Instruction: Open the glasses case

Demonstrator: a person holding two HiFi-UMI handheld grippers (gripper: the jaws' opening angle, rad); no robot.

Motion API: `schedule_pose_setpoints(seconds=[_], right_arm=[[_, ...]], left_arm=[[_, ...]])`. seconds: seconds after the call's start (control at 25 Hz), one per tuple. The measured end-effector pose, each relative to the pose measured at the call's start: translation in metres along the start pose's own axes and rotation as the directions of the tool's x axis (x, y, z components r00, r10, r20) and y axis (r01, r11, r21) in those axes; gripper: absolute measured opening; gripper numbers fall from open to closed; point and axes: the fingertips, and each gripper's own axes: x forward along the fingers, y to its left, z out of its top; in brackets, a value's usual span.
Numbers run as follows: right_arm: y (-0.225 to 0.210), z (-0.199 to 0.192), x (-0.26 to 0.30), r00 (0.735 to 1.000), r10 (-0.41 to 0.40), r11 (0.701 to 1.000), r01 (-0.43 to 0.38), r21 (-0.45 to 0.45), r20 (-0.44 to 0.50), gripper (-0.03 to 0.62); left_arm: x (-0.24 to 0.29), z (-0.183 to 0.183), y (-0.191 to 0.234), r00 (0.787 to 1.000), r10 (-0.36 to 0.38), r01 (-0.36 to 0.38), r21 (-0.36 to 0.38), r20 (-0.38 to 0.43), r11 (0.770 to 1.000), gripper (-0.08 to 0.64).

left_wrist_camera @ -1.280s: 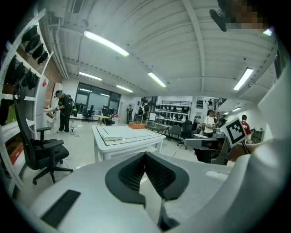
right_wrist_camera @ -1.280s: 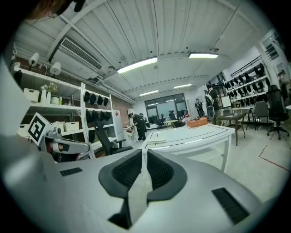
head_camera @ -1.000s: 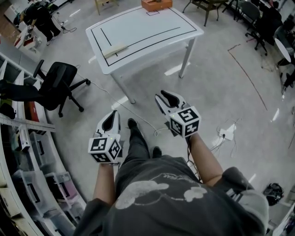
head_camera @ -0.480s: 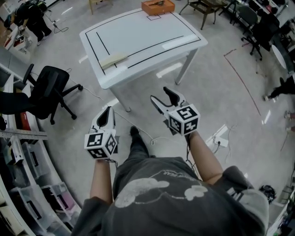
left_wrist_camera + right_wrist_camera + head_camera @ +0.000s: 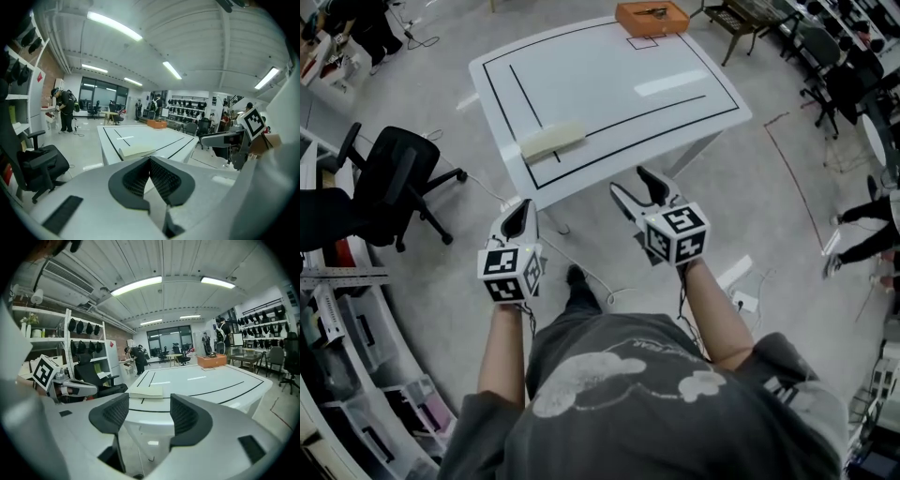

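Glasses case [image 5: 551, 141] lengthwise along near table [image 5: 609, 84] edge

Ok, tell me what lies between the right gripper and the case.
Between right gripper and case: only bare table crossed by a black line, per the head view.

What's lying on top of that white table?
On the table: a pale, closed glasses case near the front edge, an orange box at the far edge, black lines. The case's inside is covered.
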Motion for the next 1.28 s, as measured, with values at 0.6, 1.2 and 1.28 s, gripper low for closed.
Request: schedule_pose_setpoints(seconds=[0.6, 1.2, 1.28], right_arm=[[-0.027, 0.021, 0.082, 0.997, -0.054, 0.998, 0.053, -0.018, -0.058, 0.255], [-0.064, 0.033, 0.126, 0.993, 0.038, 0.998, -0.043, -0.043, -0.109, 0.253], [-0.063, 0.032, 0.135, 0.988, 0.077, 0.994, -0.087, -0.073, -0.133, 0.253]], left_arm=[[0.104, -0.02, 0.057, 0.984, -0.037, 0.037, -0.005, -0.174, 0.999, 0.003], [0.146, -0.038, 0.072, 0.95, 0.114, -0.119, 0.002, -0.291, 0.993, 0.003], [0.147, -0.038, 0.073, 0.946, 0.132, -0.135, 0.009, -0.297, 0.991, 0.003]])
